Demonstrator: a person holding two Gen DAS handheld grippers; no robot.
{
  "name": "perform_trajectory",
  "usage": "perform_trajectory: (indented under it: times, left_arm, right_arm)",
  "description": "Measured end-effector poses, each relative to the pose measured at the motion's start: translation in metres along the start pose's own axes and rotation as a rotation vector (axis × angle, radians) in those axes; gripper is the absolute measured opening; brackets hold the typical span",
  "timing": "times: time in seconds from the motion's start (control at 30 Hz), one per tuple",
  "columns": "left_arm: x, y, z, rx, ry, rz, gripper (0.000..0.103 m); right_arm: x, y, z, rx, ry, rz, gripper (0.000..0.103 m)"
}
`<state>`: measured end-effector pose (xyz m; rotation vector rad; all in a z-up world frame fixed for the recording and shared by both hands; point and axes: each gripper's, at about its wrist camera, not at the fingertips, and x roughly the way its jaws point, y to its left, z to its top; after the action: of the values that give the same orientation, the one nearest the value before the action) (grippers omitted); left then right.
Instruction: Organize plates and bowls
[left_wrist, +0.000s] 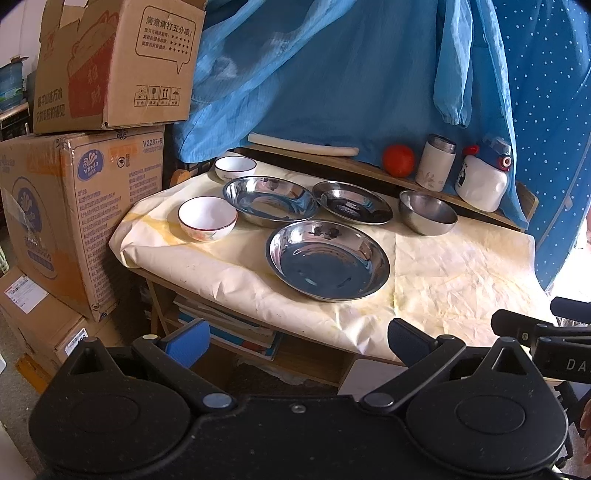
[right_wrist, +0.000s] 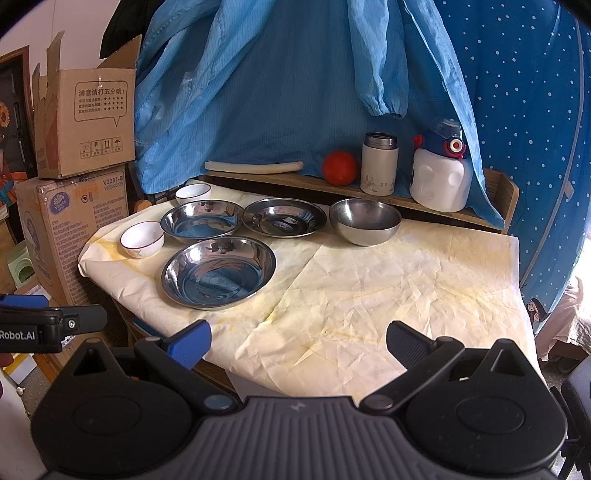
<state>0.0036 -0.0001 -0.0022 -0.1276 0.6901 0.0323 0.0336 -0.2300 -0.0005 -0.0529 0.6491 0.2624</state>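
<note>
- Both tools hover short of the bench (right_wrist: 388, 295): the left hand-held gripper (left_wrist: 299, 341) and the right hand-held gripper (right_wrist: 299, 341) have their blue-padded fingers spread wide, holding nothing.
- Three steel plates sit on the paper-covered bench: the nearest plate (left_wrist: 328, 260), a left rear plate (left_wrist: 269, 199) and a flatter middle plate (left_wrist: 351, 202).
- Rightmost stands a steel bowl (left_wrist: 427, 217).
- One white bowl (left_wrist: 207, 218) sits at the left edge, another white bowl (left_wrist: 235, 168) behind it.

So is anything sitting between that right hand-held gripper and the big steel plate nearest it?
Nothing visible. The right hand-held gripper is open at the table's near edge, and only bare crumpled paper cover lies between it and the nearest steel plate.
</note>
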Motion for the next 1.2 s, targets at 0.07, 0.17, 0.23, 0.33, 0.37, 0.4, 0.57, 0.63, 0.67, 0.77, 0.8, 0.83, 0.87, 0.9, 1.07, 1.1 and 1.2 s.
perform_trajectory:
  times: [0.07,0.17,0.23,0.33,0.37,0.4,0.57,0.63,0.67,0.77,0.8,0.83,0.87,0.9,1.07,1.1,1.2]
  left_arm:
    - [0.0,0.0004,-0.0002,0.0,0.0,-0.001,0.102]
    - [0.0002,0.0002,-0.0001,0.0,0.0,-0.001,0.102]
    - [0.0001,0.0002,-0.0001,-0.001,0.0,0.0,0.102]
    - [0.0003,0.0002,-0.0002,0.0,0.001,-0.001,0.102]
    - [0.0003,0.0002,-0.0002,0.0,0.001,0.0,0.102]
    - [0.0004,0.0004,-0.0002,-0.001,0.001,0.0,0.102]
    - [0.0004,0.0003,-0.0004,-0.002,0.002,-0.001,0.102]
    - [0.0002,0.0002,-0.0004,-0.001,0.001,0.0,0.102]
    - [0.0002,0.0002,-0.0003,-0.001,0.001,0.0,0.102]
    - [0.0002,0.0002,-0.0003,-0.002,0.002,0.0,0.102]
    - [0.0005,0.0002,-0.0002,-0.003,0.002,0.0,0.102]
    - [0.0006,0.0002,-0.0003,-0.003,0.002,0.0,0.102]
    - [0.0002,0.0002,-0.0005,-0.002,0.001,0.0,0.102]
    - [0.0003,0.0002,-0.0005,-0.002,0.001,0.0,0.102]
    - [0.0008,0.0,-0.0009,-0.003,0.003,0.0,0.102]
    - [0.0007,0.0,-0.0009,-0.002,0.003,0.0,0.102]
    - [0.0011,0.0001,-0.0009,-0.003,0.004,0.001,0.102]
  right_arm:
    - [0.0004,0.0002,0.0002,-0.001,0.0,-0.001,0.103]
    - [-0.0008,-0.0007,0.0007,0.0,0.001,-0.002,0.103]
    - [-0.0015,-0.0001,-0.0006,0.001,0.001,-0.003,0.103]
    - [0.0035,0.0012,0.0001,0.001,0.003,-0.003,0.103]
    - [0.0038,0.0011,-0.0002,0.001,0.002,-0.004,0.103]
    - [0.0032,0.0009,0.0002,0.001,0.003,-0.003,0.103]
    - [0.0036,0.0009,0.0005,0.0,0.003,-0.002,0.103]
    - [0.003,0.001,0.0012,0.0,0.003,-0.003,0.103]
    - [0.0029,0.0011,0.0013,0.0,0.003,-0.003,0.103]
    - [0.0041,0.0013,0.0006,-0.001,0.003,-0.003,0.103]
    - [0.0042,0.0013,0.0009,-0.001,0.003,-0.003,0.103]
    - [0.0032,0.0014,0.0018,0.0,0.003,-0.004,0.103]
    - [0.0051,0.0014,0.0006,0.0,0.004,-0.004,0.103]
    - [0.0038,0.0015,0.0017,0.0,0.004,-0.003,0.103]
    - [0.0062,0.0018,0.0008,0.0,0.005,-0.004,0.103]
    - [0.0048,0.0018,0.0017,0.0,0.005,-0.004,0.103]
    - [0.0062,0.0025,0.0015,0.0,0.005,-0.004,0.103]
